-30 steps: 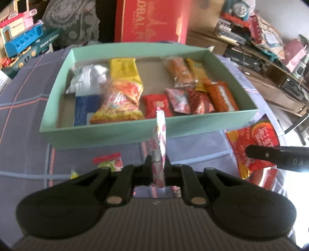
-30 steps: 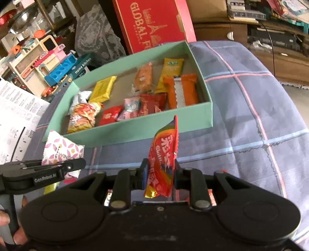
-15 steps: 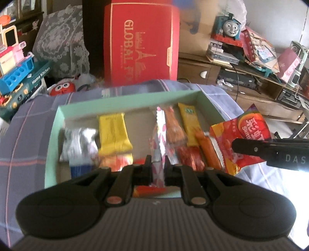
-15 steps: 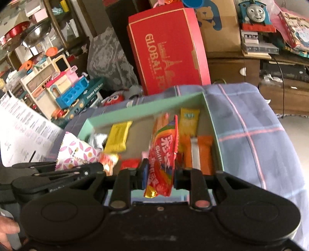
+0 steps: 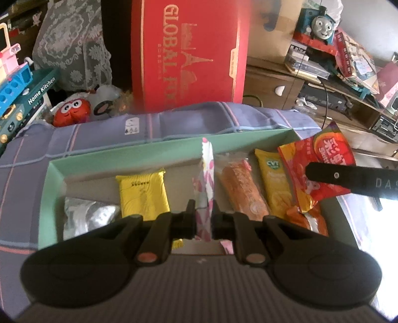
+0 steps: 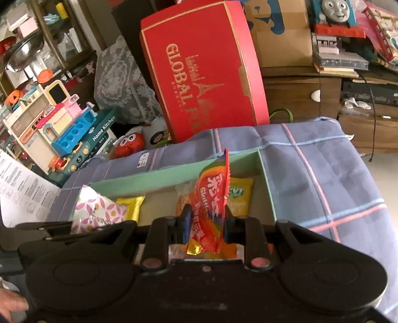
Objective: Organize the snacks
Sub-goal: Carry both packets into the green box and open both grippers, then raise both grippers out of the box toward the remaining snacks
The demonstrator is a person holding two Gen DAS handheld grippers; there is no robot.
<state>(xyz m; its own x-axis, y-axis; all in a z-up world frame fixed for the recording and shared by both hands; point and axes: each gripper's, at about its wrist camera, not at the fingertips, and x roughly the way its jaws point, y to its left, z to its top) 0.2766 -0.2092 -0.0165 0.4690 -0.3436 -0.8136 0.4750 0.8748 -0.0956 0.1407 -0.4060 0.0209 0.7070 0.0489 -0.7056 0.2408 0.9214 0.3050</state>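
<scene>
A mint green box (image 5: 104, 154) on a plaid cloth holds several snack packets, among them a yellow one (image 5: 143, 196) and an orange one (image 5: 242, 190). My left gripper (image 5: 204, 217) is shut on a pink-and-white patterned packet (image 5: 206, 179), held upright over the middle of the box; that packet also shows in the right wrist view (image 6: 97, 211). My right gripper (image 6: 206, 223) is shut on a red Skittles bag (image 6: 214, 198) over the box's right end. The bag also shows in the left wrist view (image 5: 321, 169).
A red "Global" gift box (image 6: 204, 74) stands behind the table. A toy kitchen set (image 6: 57, 124) and printed sheets (image 6: 22, 188) are at the left. A wooden cabinet (image 6: 335, 99) with a toy train (image 6: 335, 12) is at the right.
Both grippers have moved forward from in front of the box to above its inside, each still holding its packet. The near wall of the box has dropped out of view.
</scene>
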